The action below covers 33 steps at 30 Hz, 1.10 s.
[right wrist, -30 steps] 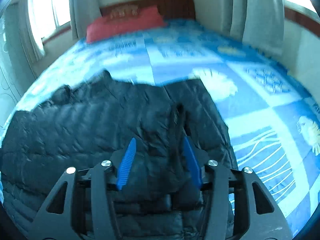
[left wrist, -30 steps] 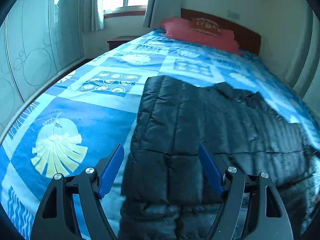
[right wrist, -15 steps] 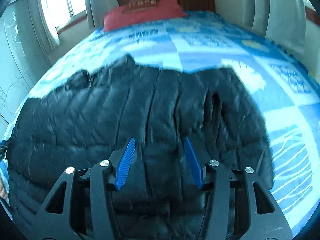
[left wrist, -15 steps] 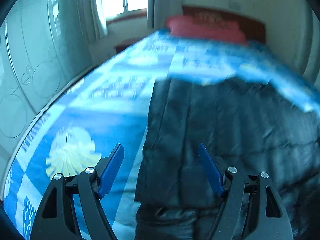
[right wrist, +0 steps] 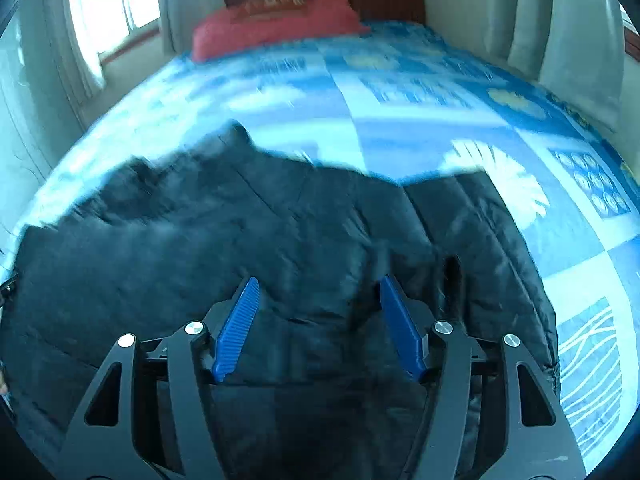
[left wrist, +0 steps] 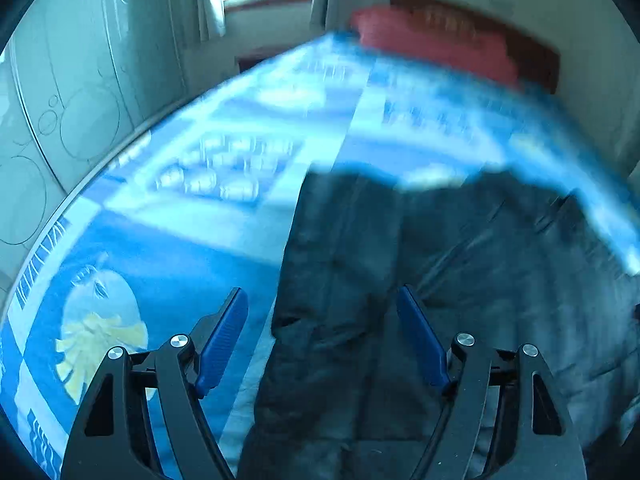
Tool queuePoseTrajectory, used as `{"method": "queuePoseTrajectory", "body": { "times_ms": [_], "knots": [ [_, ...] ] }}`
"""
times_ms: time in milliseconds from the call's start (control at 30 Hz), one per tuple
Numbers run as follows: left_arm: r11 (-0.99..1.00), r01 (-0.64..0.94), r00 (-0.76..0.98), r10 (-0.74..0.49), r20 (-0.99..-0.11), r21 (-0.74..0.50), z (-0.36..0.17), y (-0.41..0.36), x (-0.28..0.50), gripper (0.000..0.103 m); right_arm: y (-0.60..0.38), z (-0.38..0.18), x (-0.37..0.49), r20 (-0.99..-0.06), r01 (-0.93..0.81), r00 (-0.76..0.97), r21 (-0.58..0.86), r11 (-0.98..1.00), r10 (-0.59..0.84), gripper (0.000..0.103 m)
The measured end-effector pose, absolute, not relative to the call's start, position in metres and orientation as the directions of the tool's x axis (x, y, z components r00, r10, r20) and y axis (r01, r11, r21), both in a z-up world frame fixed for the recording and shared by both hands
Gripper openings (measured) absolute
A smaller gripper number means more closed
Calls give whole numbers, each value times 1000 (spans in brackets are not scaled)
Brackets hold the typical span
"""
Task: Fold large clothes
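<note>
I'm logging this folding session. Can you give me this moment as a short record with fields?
garment: black puffer jacket, spread flat
surface: bed with blue patterned cover
pillow: red pillow at the headboard
left gripper: open, over the jacket's left edge, holding nothing
right gripper: jaws have just been opening, nothing pinched, above the jacket

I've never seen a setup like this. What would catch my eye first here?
A big black puffer jacket lies spread across the near end of a bed with a bright blue patterned cover. Two open blue-padded grippers, right and left, hover over it. A red pillow sits at the headboard.
</note>
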<state>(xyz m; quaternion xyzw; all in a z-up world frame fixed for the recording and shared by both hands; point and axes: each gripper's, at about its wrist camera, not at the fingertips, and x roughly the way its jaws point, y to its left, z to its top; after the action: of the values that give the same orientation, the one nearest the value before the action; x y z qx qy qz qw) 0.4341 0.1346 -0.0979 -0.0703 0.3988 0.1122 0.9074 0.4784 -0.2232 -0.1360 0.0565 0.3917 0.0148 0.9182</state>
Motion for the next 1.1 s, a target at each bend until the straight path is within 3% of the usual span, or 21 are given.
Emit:
{"method": "queuePoseTrajectory", "body": {
  "times_ms": [167,267,367,500,633,767,967,1100],
  "knots": [
    [974,-159,716,3,-698,-158,-83,92,439,76,-168,-131,489,-698,-108,693,148,983,181,62],
    [991,-99,669,-3,-744,-93,-112,52,455,76,-144,-151,500,-738,-126,652,118,985,172,64],
    [996,-86,661,77,-746,27,-132,36,459,77,-139,-158,502,-741,-135,654,88,987,156,66],
    [995,-92,690,47,-722,-24,-111,49,438,76,-156,-140,472,-711,-131,683,102,986,165,66],
    [987,-161,741,112,-662,-12,-100,85,412,76,-196,-148,444,-719,-28,692,57,998,60,66],
    [985,-163,620,61,-782,-52,-139,113,432,77,-218,-169,451,-753,-14,644,163,987,133,67],
    [988,-115,661,-1,-751,-102,-110,118,388,77,-229,-126,386,-723,-47,676,147,988,140,67],
    [994,-63,644,-30,-764,-92,-103,125,309,77,-263,-126,307,-761,2,640,138,990,105,68]
  ]
}}
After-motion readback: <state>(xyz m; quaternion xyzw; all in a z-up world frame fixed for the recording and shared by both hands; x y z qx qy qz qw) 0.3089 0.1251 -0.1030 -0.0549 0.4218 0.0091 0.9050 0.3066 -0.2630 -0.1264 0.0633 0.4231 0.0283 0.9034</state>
